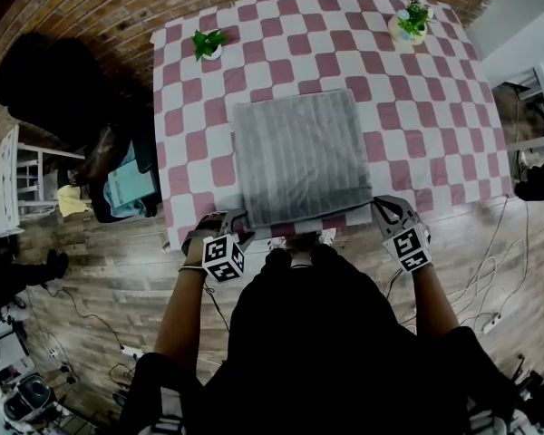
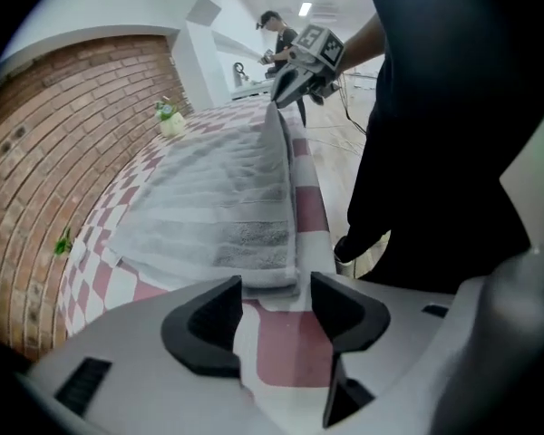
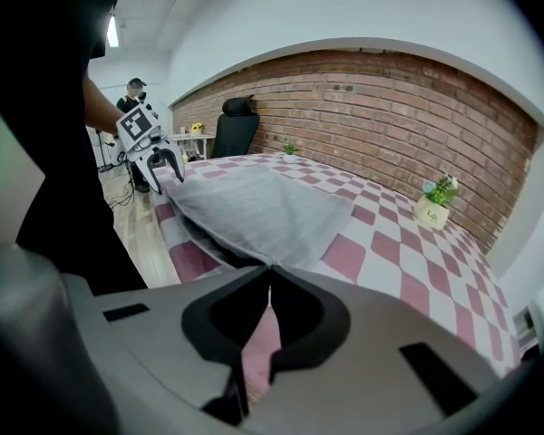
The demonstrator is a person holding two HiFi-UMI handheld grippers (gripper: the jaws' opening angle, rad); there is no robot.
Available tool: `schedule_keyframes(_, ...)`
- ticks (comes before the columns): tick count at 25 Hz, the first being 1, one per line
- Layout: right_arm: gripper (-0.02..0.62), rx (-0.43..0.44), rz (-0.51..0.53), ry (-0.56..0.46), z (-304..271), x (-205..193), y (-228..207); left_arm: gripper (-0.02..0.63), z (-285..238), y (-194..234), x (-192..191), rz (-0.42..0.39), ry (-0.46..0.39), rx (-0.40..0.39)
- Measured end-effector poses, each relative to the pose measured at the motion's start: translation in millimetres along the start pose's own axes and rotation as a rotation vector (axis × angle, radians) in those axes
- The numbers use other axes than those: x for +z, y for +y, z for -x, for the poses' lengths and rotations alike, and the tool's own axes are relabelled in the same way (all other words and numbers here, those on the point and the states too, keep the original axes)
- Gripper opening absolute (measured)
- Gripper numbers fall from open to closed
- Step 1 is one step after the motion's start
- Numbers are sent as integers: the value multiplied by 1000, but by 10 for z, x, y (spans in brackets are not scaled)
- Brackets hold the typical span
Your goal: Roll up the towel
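A grey ribbed towel point(image 1: 299, 157) lies flat on the red-and-white checked tablecloth point(image 1: 390, 107), its near edge along the table's front. My left gripper point(image 1: 228, 223) stands at the towel's near left corner. In the left gripper view its jaws point(image 2: 276, 288) stand open, and the corner of the towel point(image 2: 254, 243) lies just beyond the tips, not pinched. My right gripper point(image 1: 383, 207) is at the near right corner. In the right gripper view its jaws point(image 3: 270, 268) are shut on the corner of the towel point(image 3: 263, 207), which rises a little off the cloth.
Two small potted plants point(image 1: 208, 43) point(image 1: 411, 18) stand at the table's far corners. A black chair point(image 1: 36, 80) and a bag are left of the table. Cables point(image 1: 490, 270) trail on the wooden floor. A person point(image 2: 276, 27) stands far off in the room.
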State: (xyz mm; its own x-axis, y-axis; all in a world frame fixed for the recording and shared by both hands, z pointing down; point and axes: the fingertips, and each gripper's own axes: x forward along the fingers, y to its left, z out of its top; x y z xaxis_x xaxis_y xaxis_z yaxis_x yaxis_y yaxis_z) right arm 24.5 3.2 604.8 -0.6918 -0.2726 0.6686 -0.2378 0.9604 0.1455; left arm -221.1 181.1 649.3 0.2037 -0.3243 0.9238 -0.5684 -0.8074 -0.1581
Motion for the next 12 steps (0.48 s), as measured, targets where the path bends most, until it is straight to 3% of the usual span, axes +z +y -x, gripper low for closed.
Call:
schedule_keyframes(6, 6, 4, 1, -1, -19, 0, 14, 246, -86, -60, 66, -234, 91, -191)
schedule_keyframes(12, 6, 9, 4, -3, -26, -3, -14, 215, -101, -47, 81, -317, 102, -249)
